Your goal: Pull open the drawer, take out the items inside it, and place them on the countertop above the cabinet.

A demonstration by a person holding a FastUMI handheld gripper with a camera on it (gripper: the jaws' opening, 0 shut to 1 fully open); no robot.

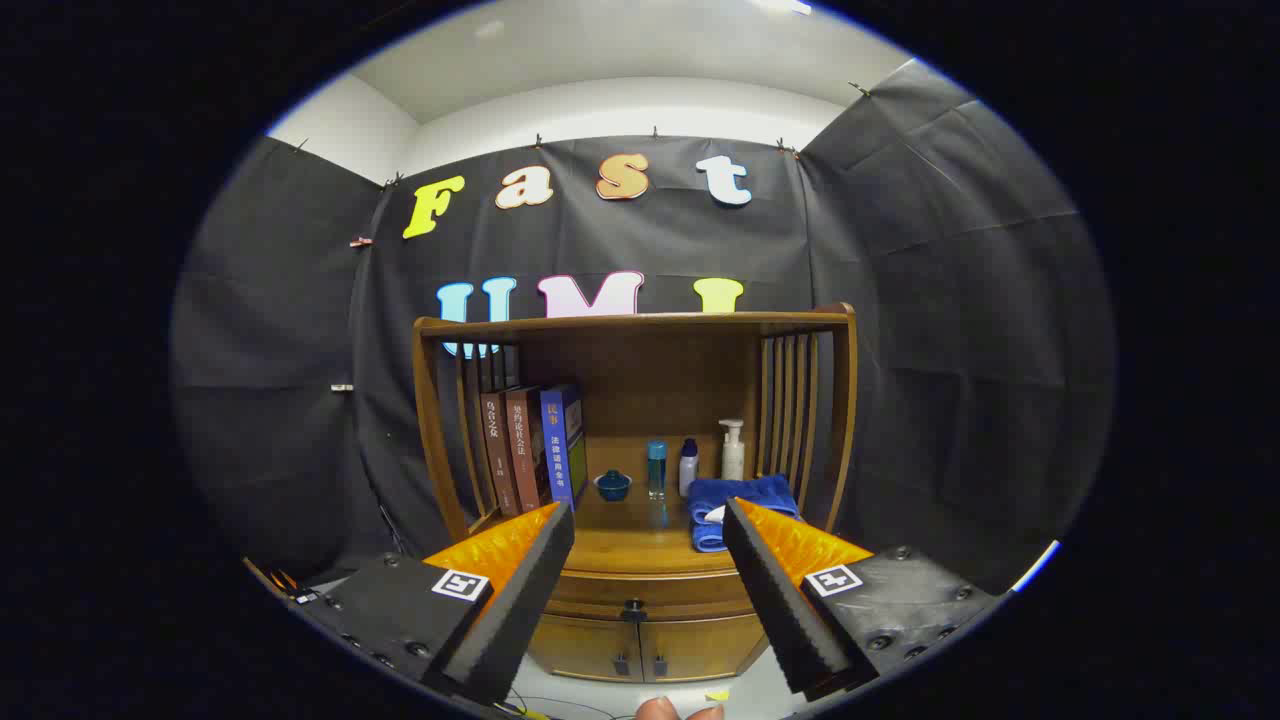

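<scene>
Here we are facing the wooden cabinet [640, 440], and the claw [648, 525] hangs in the air well short of it, fingers spread wide and grasping nothing. Between the fingers, down low, sits the drawer [634, 592], fully shut, its dark knob [633, 606] dead centre. Below it, two small cabinet doors [640, 648], also closed. Above the drawer, the tabletop [630, 548] carries quite a crowd: a row of upright books [530, 445] at the left, a small blue lidded bowl [612, 485], a slim blue bottle [656, 468], a white bottle with a dark cap [688, 467], a white pump bottle [732, 450], and a folded blue towel [730, 500] just beyond the right finger. What lies inside the drawer cannot be seen.
</scene>
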